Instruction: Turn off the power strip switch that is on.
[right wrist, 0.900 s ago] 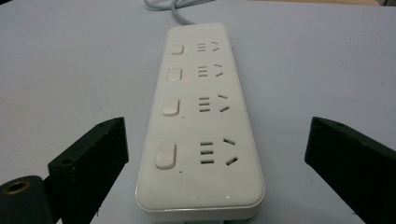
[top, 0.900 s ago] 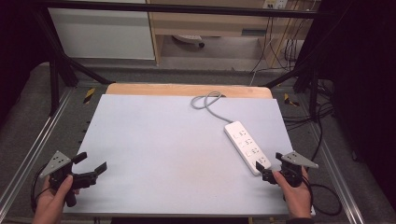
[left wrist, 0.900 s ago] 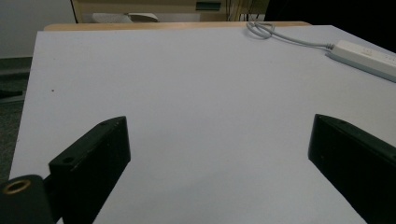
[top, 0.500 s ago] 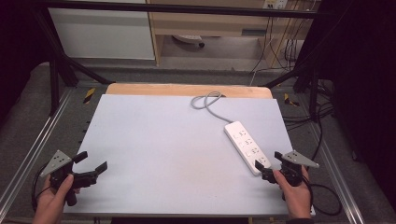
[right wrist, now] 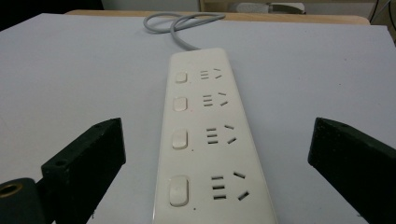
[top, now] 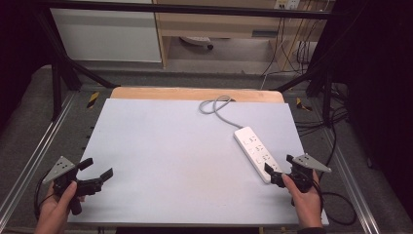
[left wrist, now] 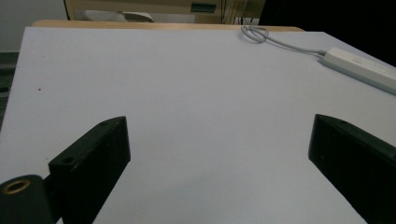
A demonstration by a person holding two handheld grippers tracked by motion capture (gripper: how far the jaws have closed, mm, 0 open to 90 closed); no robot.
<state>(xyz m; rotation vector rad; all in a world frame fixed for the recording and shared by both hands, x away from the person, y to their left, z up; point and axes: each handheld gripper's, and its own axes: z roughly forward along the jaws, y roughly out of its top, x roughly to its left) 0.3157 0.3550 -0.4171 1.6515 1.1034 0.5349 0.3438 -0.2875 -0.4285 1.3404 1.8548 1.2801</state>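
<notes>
A white power strip point(top: 257, 153) lies flat near the right edge of the pale grey tabletop point(top: 170, 161), running slantwise from the middle right toward the near right corner. Its grey cord point(top: 220, 108) loops at the far edge of the tabletop, close to the bare wooden strip point(top: 195, 93) behind it. In the right gripper view the power strip point(right wrist: 208, 135) shows four sockets, each with a switch button to its left.

The right tongs point(top: 278, 169) sit at the near end of the power strip, held by the person's right hand point(top: 304, 200). Their jaws stand wide apart, one on either side of the strip's near end, gripping nothing.

The left tongs point(top: 97, 174) hover at the near left corner of the tabletop, well apart from the power strip, in the left hand point(top: 56, 209). Their jaws are also spread wide and hold nothing; bare tabletop lies between them.
</notes>
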